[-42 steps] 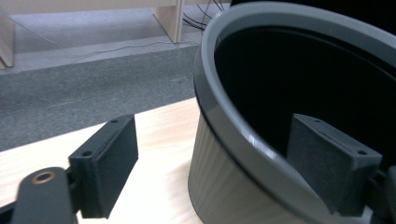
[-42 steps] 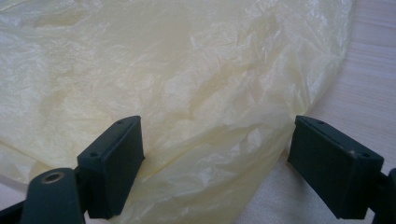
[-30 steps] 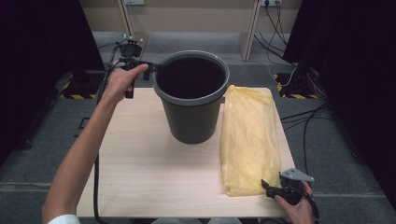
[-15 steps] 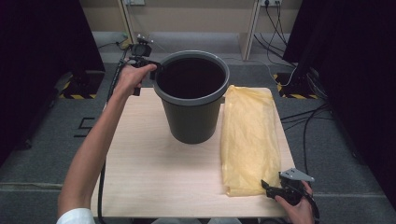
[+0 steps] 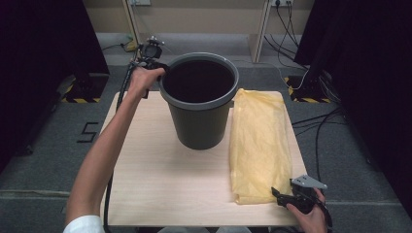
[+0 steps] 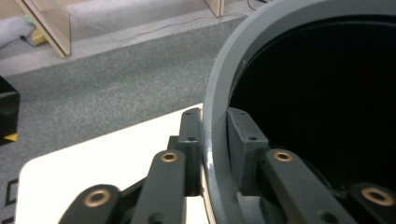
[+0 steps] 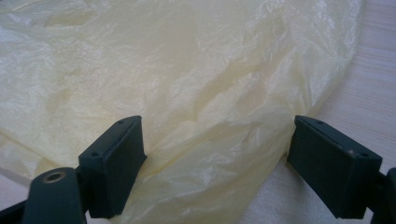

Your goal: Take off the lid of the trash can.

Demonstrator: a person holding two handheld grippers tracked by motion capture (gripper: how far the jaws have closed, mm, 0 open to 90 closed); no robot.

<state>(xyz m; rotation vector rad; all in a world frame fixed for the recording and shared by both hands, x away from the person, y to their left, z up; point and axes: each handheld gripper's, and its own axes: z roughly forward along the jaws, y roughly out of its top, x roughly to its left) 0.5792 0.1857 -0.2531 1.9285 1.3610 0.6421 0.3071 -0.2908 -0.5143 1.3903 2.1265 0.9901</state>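
— What do we see changed from a second ago?

— Our left gripper [image 6: 215,154] has shifted in onto the near-left rim of the grey bin [image 5: 200,109]; its jaws have just been closing, and now they clamp the rim, one pad outside, one inside; the bin stands upright in the same place on the table [image 5: 145,165]; our right gripper [image 5: 286,198] stays at the near corner of the yellow plastic bag [image 5: 257,141], jaws wide apart, the bag's edge between them but not pinched.

— And the surroundings?

— We see a pale wooden table; the bag lies flat just right of the bin; grey carpet around, cables [image 5: 320,126] trailing at the right, dark curtains at both sides.
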